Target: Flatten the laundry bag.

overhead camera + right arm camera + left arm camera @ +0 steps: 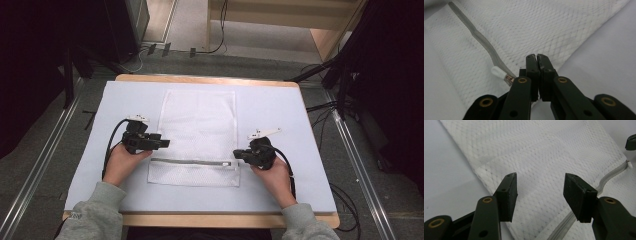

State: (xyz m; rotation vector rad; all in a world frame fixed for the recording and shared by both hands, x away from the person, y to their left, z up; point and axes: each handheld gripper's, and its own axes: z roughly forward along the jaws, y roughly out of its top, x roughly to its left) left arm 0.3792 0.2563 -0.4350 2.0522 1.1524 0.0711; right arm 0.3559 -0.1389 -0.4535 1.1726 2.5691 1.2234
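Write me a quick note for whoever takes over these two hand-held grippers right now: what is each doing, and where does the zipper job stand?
Left gripper: open, above the white mesh bag near its left edge, holding nothing.
Right gripper: jaws shut at the bag's right edge, beside the white zipper pull; whether it pinches mesh is unclear.
The bag lies flat on the table mat; the zipper looks closed, its pull at the right end.
Probably left: grip the pull, steady the bag.
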